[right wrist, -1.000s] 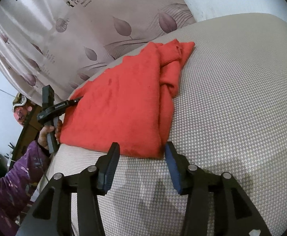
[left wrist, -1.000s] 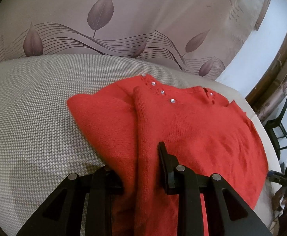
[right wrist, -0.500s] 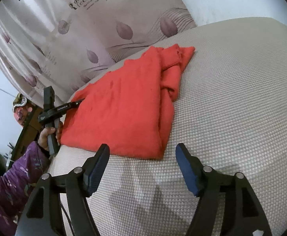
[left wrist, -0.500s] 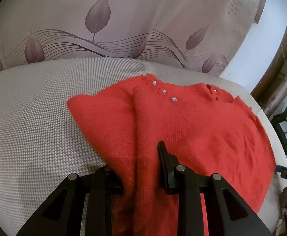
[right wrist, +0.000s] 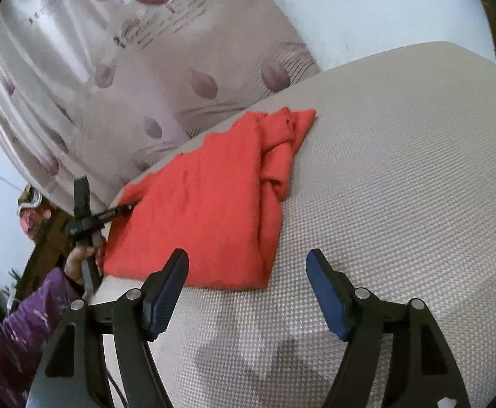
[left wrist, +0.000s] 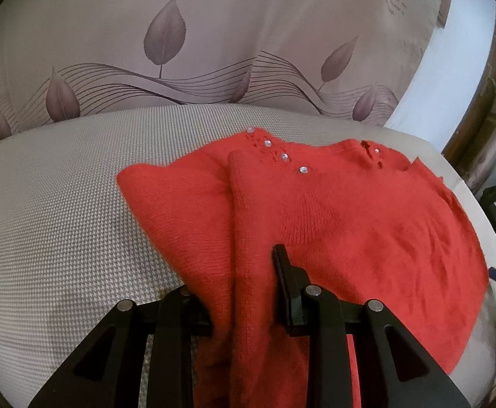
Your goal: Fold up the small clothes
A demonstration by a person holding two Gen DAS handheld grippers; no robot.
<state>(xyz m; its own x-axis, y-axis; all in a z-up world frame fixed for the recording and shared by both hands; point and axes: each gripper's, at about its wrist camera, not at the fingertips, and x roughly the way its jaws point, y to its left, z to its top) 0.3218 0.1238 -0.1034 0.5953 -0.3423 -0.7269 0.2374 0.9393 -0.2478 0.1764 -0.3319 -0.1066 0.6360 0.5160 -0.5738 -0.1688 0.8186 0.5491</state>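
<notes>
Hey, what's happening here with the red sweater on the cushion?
A person is folding a red sweater on a grey cushion with two handheld grippers. The left gripper is clamped on a folded-over strip of the knit. The right gripper hangs open and empty near the sweater's corner.

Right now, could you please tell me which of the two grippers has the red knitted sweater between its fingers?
The left gripper: it is shut on a fold of the red knitted sweater. The right gripper is open over bare grey cushion.
</notes>
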